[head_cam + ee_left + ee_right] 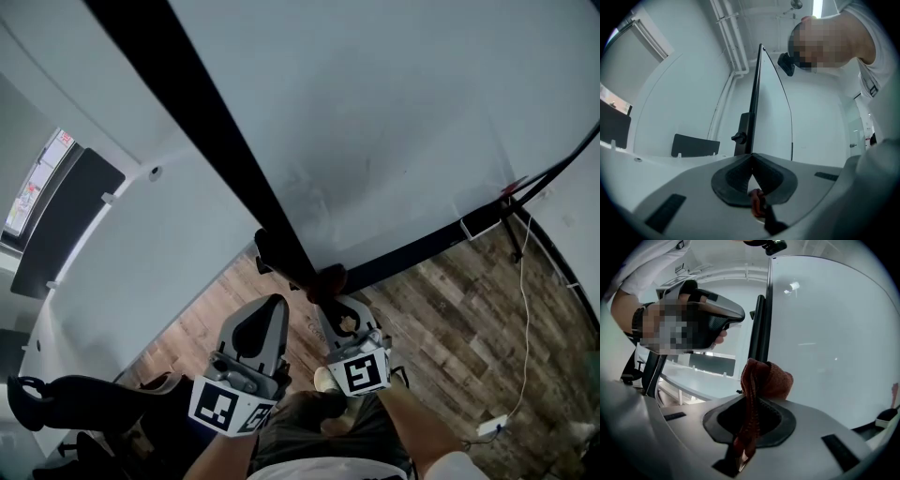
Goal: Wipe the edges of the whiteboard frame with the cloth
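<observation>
Fingers (733,176) on the left gripper (275,305) are pinched shut on nothing, parked just beside the frame (202,117). Cloth (327,278) looks bunched against the frame's lower corner, clamped in the right gripper (328,298). I'd press it flat on the edge and slide slowly so it doesn't slip off.

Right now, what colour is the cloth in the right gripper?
The cloth is rust red; clearest in the right gripper view.

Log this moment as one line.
right tongs: shut on cloth | cloth: at whiteboard frame edge | left tongs: shut
</observation>
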The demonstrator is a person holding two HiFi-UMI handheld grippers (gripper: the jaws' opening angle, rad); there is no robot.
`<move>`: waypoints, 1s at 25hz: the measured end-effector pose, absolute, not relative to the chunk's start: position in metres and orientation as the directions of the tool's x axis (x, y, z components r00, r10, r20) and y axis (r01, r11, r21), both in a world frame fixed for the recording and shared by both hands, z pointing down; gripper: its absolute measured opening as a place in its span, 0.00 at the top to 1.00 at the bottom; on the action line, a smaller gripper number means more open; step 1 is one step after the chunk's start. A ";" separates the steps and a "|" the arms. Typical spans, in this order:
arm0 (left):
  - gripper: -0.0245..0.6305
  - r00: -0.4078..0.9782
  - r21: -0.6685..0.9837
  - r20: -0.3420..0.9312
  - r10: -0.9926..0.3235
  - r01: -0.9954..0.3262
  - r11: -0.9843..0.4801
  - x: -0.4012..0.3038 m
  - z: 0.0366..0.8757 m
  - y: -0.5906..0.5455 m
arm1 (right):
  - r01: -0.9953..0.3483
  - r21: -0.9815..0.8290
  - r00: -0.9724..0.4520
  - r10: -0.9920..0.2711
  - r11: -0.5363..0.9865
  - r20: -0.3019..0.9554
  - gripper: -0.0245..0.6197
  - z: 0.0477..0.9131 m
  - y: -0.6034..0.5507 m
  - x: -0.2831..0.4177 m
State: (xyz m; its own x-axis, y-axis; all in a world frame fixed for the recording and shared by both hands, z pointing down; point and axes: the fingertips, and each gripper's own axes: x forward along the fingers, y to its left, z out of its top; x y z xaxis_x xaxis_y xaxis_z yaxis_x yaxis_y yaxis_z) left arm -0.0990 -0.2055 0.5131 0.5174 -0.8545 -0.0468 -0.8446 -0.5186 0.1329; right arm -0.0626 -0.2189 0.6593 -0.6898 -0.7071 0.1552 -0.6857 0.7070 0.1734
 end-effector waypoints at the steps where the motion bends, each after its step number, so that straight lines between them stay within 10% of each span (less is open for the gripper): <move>1: 0.95 0.523 0.137 -0.045 -0.851 -0.841 -0.524 -0.097 0.509 -0.204 | -0.688 0.164 -0.692 -0.707 0.707 0.148 0.89 0.649 -0.217 -0.060; 25: 0.95 0.603 0.137 0.027 -0.797 -0.792 -0.595 -0.052 0.385 -0.182 | -0.774 0.028 -0.629 -0.774 0.632 0.074 0.89 0.420 -0.179 -0.015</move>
State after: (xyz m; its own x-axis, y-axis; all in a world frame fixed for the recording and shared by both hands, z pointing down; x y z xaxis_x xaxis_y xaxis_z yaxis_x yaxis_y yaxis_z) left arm -0.0518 -0.1820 0.3849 0.6030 -0.7972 0.0272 -0.7922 -0.5946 0.1372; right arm -0.0145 -0.1786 0.4198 -0.6291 -0.7738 0.0741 -0.7743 0.6322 0.0278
